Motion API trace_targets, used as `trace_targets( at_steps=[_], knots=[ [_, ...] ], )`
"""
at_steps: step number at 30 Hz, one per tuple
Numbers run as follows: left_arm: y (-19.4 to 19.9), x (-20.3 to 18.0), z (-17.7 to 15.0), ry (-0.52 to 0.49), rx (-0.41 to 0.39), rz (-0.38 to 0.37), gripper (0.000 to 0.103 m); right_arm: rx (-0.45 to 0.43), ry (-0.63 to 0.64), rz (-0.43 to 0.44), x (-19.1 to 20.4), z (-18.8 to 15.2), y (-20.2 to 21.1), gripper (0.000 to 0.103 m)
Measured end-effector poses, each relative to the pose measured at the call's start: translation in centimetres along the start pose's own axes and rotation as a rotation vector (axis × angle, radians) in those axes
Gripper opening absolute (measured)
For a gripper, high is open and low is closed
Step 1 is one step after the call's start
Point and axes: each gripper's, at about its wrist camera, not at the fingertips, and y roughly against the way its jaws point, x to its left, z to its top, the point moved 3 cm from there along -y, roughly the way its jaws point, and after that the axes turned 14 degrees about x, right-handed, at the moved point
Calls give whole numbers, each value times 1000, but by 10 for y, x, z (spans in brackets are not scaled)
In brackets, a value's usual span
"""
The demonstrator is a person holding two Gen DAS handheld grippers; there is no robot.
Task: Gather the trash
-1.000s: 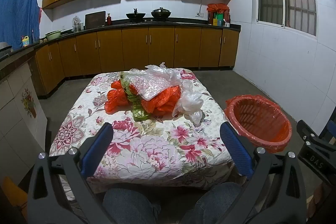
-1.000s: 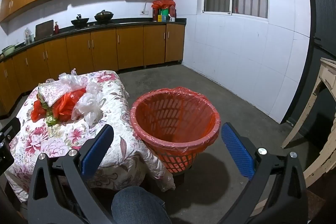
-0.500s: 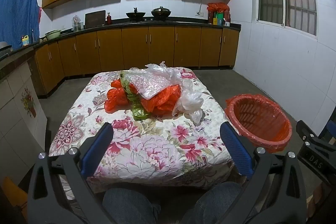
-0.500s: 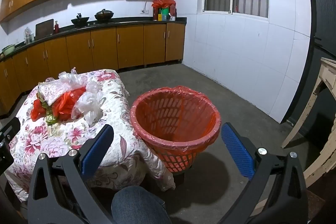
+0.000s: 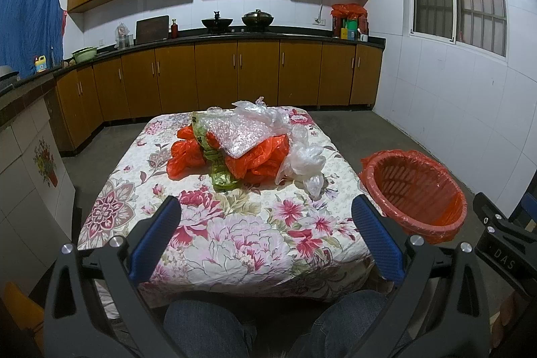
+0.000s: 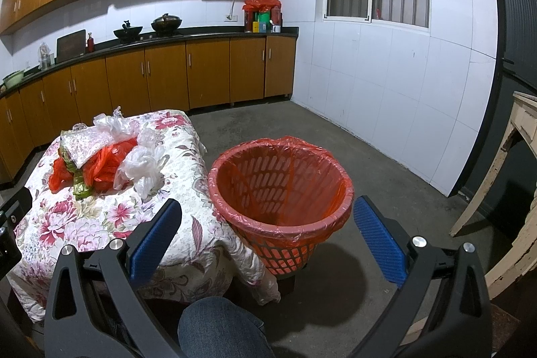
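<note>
Facing the table (image 5: 235,264), the left gripper (image 5: 266,240) hangs above the near edge of the floral cloth with its blue pads spread wide and nothing between them. Trash pile (image 5: 241,146) sits toward the far half of the table: orange plastic bags (image 5: 265,158), a green wrapper (image 5: 223,178) poking out at the front, a sheet of bubble wrap (image 5: 235,136) lying on top, and clear plastic bags (image 5: 303,161) bunched along the pile's right side. All pieces touch or overlap one another; the pile is well apart from the left gripper. Orange bin (image 5: 416,190), a slotted basket lined with a thin orange bag, stands on the floor just beside the table's right edge. In the right wrist view, the right gripper (image 6: 268,239) hovers on the near side of the bin (image 6: 282,187), jaws likewise wide apart and holding nothing; the bin's rim sits between the two pads in the view. The liner is folded over the rim. The trash pile (image 6: 100,160) shows at left on the table (image 6: 100,223). Person's knees in blue jeans (image 5: 208,327) show under both grippers.
</note>
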Motion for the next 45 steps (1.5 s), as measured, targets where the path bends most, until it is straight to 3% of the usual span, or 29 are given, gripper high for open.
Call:
trace_targets(
  at_steps=[45],
  knots=[
    [-1,0,0,2,10,-1,99,7,1,-1,3,1,-6,101]
  ],
)
